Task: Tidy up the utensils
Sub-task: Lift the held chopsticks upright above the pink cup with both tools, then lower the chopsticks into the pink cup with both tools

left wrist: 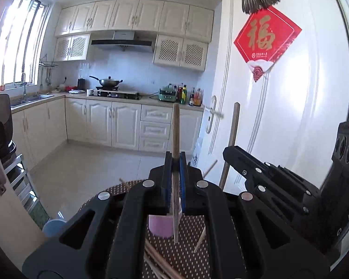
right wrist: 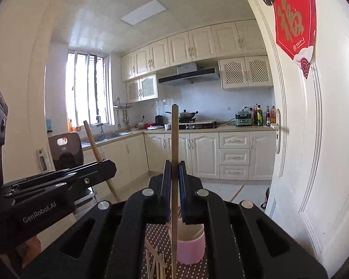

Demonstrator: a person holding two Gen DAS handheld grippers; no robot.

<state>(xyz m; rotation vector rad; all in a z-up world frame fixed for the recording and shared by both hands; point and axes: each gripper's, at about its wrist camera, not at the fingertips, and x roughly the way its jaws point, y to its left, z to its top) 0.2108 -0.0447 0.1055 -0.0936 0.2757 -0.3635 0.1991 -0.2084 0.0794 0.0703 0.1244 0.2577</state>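
Left tool (left wrist: pixel 175 162): you've got it clamped tight on one chopstick (left wrist: pixel 175 134), upright.
Right tool (right wrist: pixel 173 169): same deal, pinching its own stick (right wrist: pixel 174 139).
Cup (right wrist: pixel 190 248): pink, on the dotted table (right wrist: pixel 158 234), just below both tools.
Loose sticks (right wrist: pixel 157 265): scattered beside the cup.
In the way: white door (right wrist: pixel 302 139) close on your right.

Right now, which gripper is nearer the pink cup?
Hard to separate. The left gripper and right gripper both hover just above and short of the pink cup, side by side, each with jaws shut on an upright chopstick.
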